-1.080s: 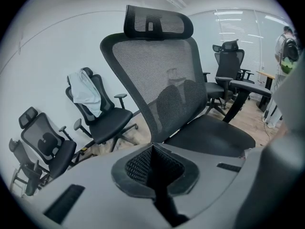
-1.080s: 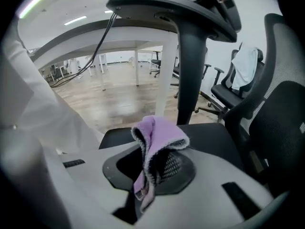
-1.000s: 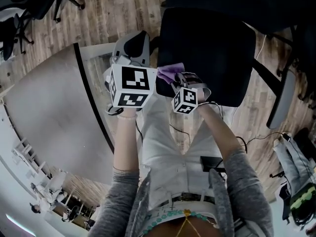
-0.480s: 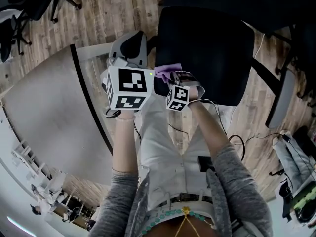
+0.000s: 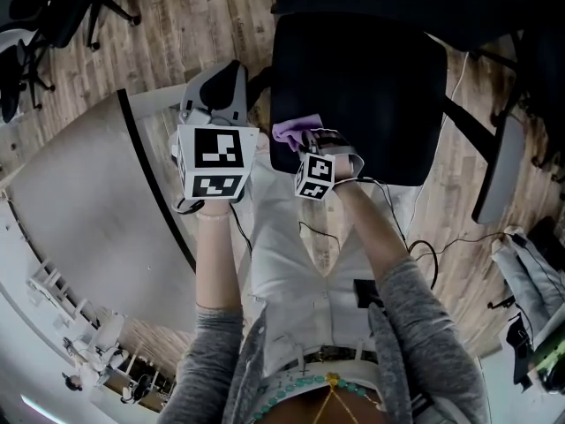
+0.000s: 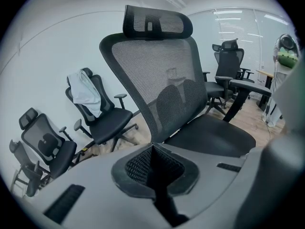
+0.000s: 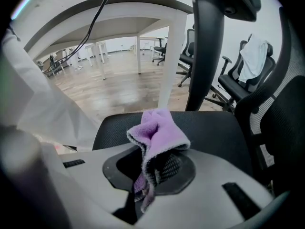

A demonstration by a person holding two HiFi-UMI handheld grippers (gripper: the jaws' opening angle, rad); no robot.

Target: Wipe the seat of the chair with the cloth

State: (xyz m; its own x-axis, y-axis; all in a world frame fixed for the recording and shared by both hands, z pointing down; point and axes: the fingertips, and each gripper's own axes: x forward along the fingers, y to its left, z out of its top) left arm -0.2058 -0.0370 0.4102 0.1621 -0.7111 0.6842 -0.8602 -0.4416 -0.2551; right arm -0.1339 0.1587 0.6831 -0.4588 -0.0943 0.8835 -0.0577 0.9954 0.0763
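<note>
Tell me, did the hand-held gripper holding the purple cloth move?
No, hardly. The right hand-held gripper keeps the purple cloth at the chair seat's near left corner, as before; the whole view slid left.

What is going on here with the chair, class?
A person stands over a black office chair with a claw in each hand. The right claw is shut on a purple cloth, held at a near corner of the seat; whether the cloth touches the seat can't be told. The left claw is shut and empty, off to the seat's side.
</note>
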